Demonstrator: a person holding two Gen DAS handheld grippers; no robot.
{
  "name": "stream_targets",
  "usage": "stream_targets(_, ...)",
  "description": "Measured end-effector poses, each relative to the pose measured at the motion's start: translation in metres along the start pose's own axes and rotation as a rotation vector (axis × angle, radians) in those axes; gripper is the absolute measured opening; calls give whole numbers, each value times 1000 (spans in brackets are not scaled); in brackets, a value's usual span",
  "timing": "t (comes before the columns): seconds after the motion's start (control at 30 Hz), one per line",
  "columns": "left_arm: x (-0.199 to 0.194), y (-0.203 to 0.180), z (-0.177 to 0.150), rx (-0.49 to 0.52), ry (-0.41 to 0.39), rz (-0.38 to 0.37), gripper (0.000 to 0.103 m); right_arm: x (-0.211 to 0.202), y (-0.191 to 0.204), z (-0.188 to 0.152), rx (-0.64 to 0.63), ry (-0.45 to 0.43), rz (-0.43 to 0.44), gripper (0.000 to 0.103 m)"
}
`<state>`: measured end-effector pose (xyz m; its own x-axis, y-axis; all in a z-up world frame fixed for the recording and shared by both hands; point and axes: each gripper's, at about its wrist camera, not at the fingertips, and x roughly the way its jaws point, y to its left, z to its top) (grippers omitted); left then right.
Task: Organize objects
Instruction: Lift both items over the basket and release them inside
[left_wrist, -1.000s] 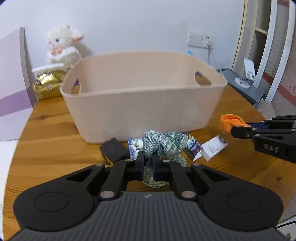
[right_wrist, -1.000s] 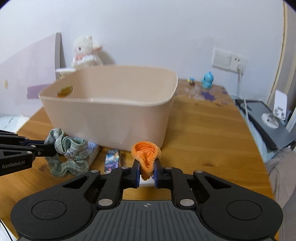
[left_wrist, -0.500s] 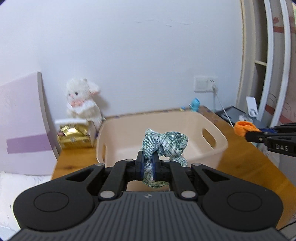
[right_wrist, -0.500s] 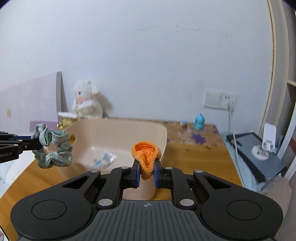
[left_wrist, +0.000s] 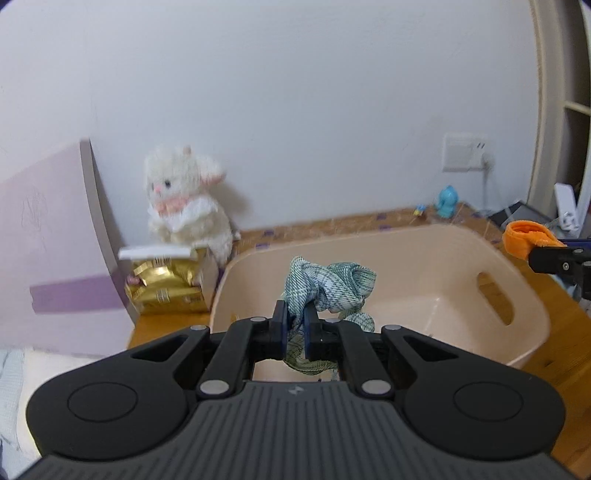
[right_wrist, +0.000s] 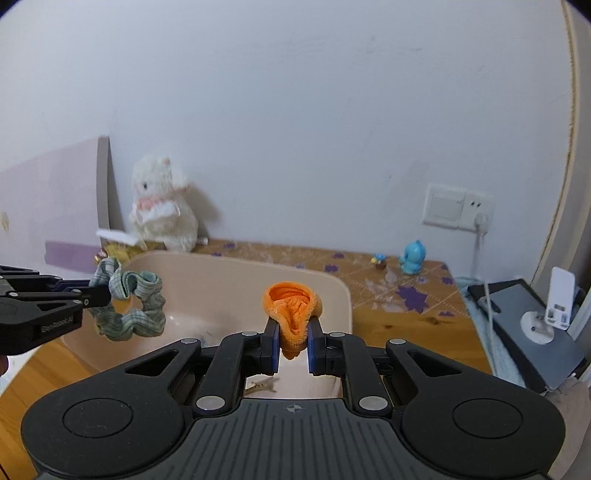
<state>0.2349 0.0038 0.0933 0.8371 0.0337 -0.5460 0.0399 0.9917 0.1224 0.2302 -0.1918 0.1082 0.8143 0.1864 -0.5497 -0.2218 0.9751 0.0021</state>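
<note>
My left gripper (left_wrist: 294, 325) is shut on a green plaid scrunchie (left_wrist: 328, 284) and holds it in the air over the near part of the beige plastic bin (left_wrist: 532, 325). The scrunchie also shows in the right wrist view (right_wrist: 129, 306), hanging over the bin's left side. My right gripper (right_wrist: 292, 341) is shut on an orange cloth piece (right_wrist: 293, 312), held above the bin (right_wrist: 340, 295). The orange piece also shows at the right edge of the left wrist view (left_wrist: 526, 239). A hair clip (right_wrist: 260, 386) lies on the bin's floor.
A white plush toy (left_wrist: 184, 199) and a gold packet (left_wrist: 166, 288) stand behind the bin at the left, by a pink board (left_wrist: 48, 251). A small blue figurine (right_wrist: 413, 256) stands at the back of the wooden table (right_wrist: 406, 332). A grey device (right_wrist: 524, 314) lies at the right.
Both grippers have risen from the tabletop with their items and moved forward. They now hang over the bin, whose inside has come into view.
</note>
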Motion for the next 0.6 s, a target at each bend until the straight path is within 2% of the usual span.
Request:
stream_targets(0.17,35,0,-13,6,88,23,10,35,7,-11,-13,88,-2,14)
stream_targets(0.37,58,4,-24,-6,163,8,11,57,13,-27,-33,166,-8,15)
stream_targets(0.4,58,3,-26,-1,169,5,13,58,12,-29,-31,173,-8,17)
stream_targets(0.43,59,3,-27,0,173,2,16,58,12,-30,-33,171,-12,29)
stream_targets(0.47,58,3,-28,-5,175,-1,16,56,13,-30,-38,163,-14,32)
stream_targets(0.5,56,3,-29,-13,175,-6,22,55,13,-30,-42,162,-19,38)
stream_targets(0.53,54,4,-29,-19,172,-9,34,53,13,-29,-48,158,-17,42)
stream_targets(0.57,50,4,-28,-26,162,-8,40,49,14,-28,-53,152,-22,46)
stream_targets(0.6,46,5,-27,-29,154,-3,52,44,14,-27,-59,139,-28,56)
